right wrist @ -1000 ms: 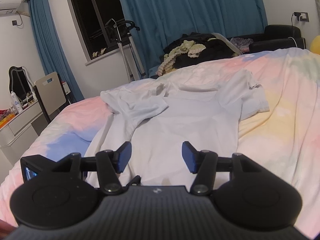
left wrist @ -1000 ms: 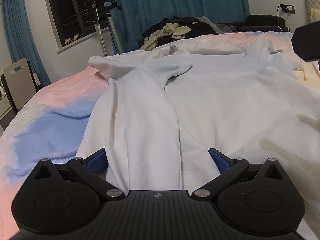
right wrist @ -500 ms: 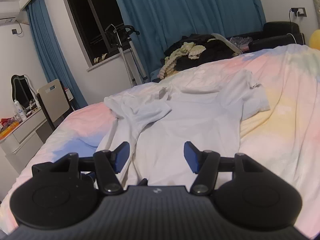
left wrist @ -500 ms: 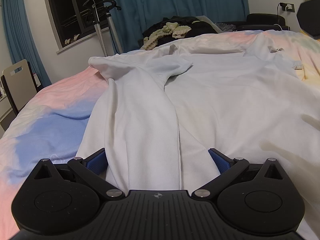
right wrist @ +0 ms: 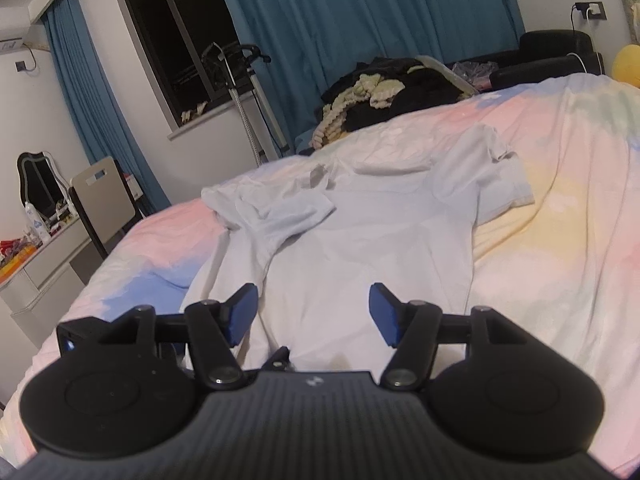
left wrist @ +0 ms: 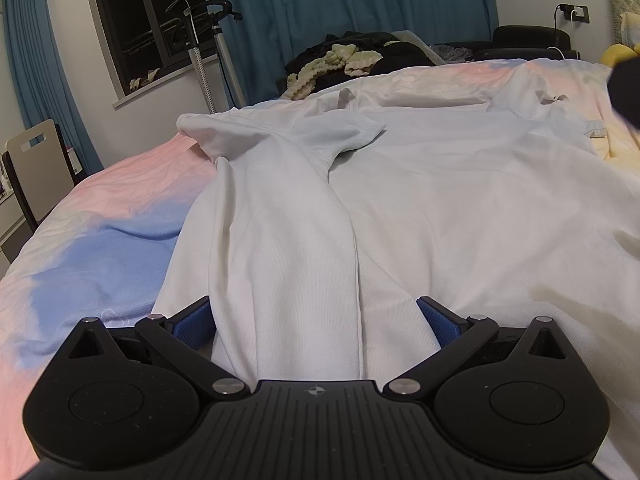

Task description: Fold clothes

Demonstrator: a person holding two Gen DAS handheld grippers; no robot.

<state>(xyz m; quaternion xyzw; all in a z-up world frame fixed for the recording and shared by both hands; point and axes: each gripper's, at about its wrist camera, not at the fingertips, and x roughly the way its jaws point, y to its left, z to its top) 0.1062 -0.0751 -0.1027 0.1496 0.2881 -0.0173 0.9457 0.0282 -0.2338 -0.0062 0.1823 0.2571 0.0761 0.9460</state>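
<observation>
A white T-shirt (left wrist: 440, 208) lies spread on the pastel bed sheet (left wrist: 100, 240), collar away from me. Its left side is folded inward lengthwise, with the sleeve (left wrist: 320, 132) lying across the chest. My left gripper (left wrist: 314, 318) stands wide open at the near hem; the folded strip lies between its blue pads without being pinched. My right gripper (right wrist: 312, 312) is open and hovers above the hem of the T-shirt (right wrist: 360, 248) with nothing between its fingers. The right sleeve (right wrist: 496, 176) lies flat, pointing outward.
At the far end of the bed sits a pile of dark clothes with a cream knit (right wrist: 380, 92). A garment steamer stand (right wrist: 244, 96) is by the window. A chair (right wrist: 104, 200) and dresser (right wrist: 36, 264) stand on the left. A black armchair (right wrist: 556, 44) is far right.
The shirt and my left gripper stand as before. The right gripper's jaws are a touch wider, and its dark body shifts slightly at the right edge of the left wrist view.
</observation>
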